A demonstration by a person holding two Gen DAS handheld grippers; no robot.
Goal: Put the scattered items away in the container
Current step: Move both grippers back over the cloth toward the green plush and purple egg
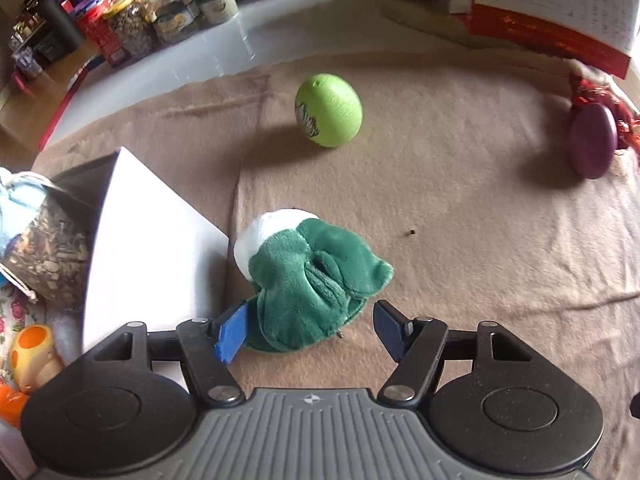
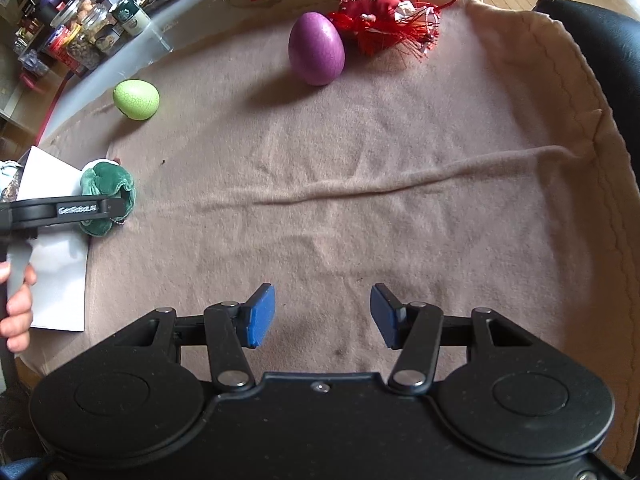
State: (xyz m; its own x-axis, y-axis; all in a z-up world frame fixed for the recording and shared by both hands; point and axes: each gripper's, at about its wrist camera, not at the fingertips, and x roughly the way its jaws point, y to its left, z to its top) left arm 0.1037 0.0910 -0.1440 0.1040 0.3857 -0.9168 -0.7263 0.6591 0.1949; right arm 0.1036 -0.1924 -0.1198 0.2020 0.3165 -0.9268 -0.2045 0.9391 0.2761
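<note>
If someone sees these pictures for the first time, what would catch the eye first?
Probably the green plush toy, lying on the beige blanket between the open fingers of the left hand-held gripper, beside a white container. Next come two bright eggs farther back: a lime green egg and a purple egg next to a red tasselled pouch.

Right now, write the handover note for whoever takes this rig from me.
Left gripper: open, straddling the green plush toy beside the white container; not clamped yet.
Right gripper: open, empty, over bare blanket.
Already in the container: a mushroom toy and a patterned pouch.
Left to do: plush, green egg, purple egg, red tasselled pouch, all still on the blanket.
</note>
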